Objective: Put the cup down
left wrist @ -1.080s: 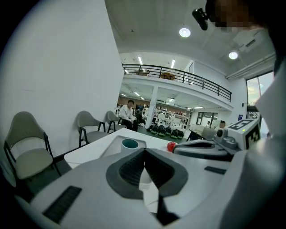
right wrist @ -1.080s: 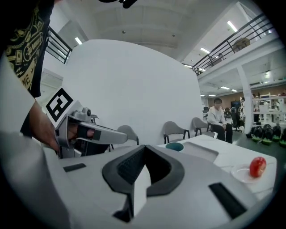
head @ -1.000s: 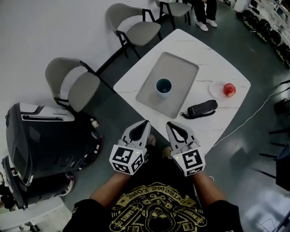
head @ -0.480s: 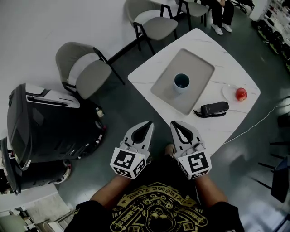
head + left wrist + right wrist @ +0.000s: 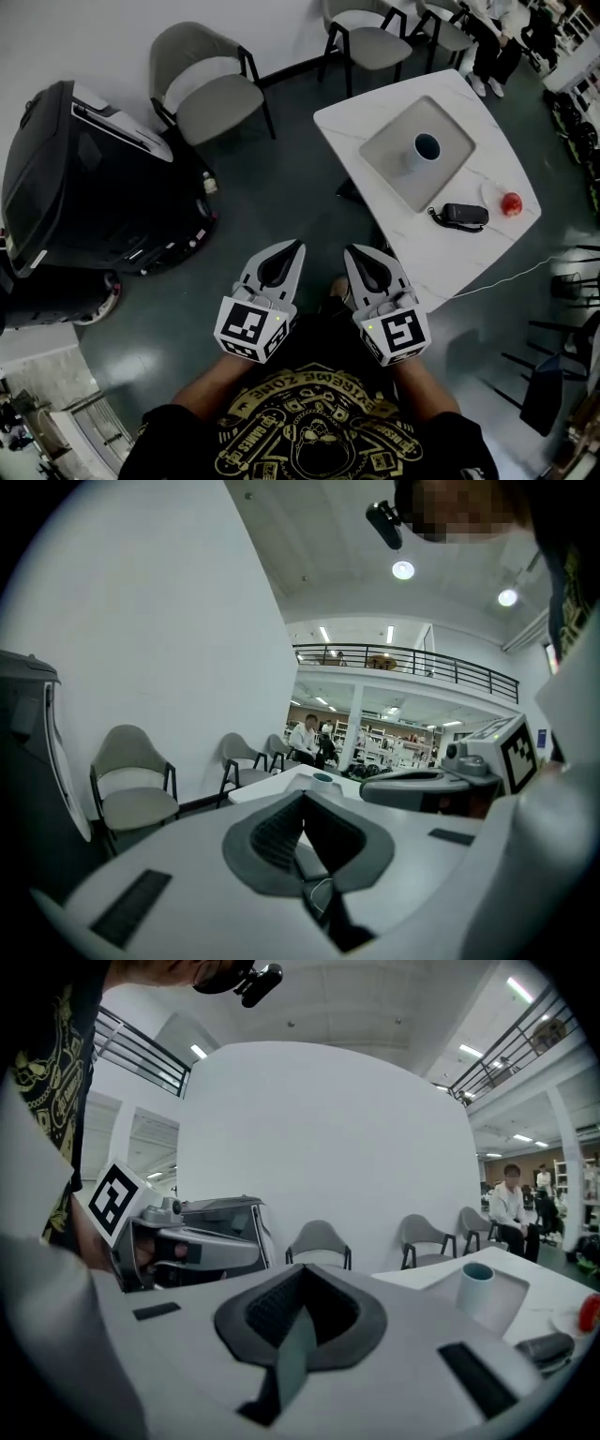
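1. Cup [image 5: 427,147] stands upright on a grey tray [image 5: 405,186] on the white surface [image 5: 427,262], well apart from both claws. Nothing holds it. A dark pouch [image 5: 464,215] and a small red round object [image 5: 511,202] lie beside the tray on the same surface.
2. Handling, by the look of it: this is a small, pale, straight-walled cup with a dark blue inside, likely stiff and light. Whether it holds any liquid cannot be told. The smooth wall may prove slippery, and if the cup is ceramic it could chip on a hard landing.
3. Best hold, judged from here: across the wall about midway up, one pad on each side, keeping the cup upright. A pinch on the rim alone looks less secure. No handle shows.
4. Left claw [image 5: 298,247] has its jaws together with nothing between them, as the left gripper view bears out.
5. Right claw [image 5: 349,251] is likewise pressed together and empty. The right gripper view catches the cup off to the right, far past the jaw tips.
6. Pose: the person stands on the dark floor [image 5: 281,187] off the surface's near corner, with bare forearms [image 5: 225,386] drawn in at the waist. Both claws sit side by side, near each other, with tips pointing forward and held roughly level. Neither reaches toward the tray.
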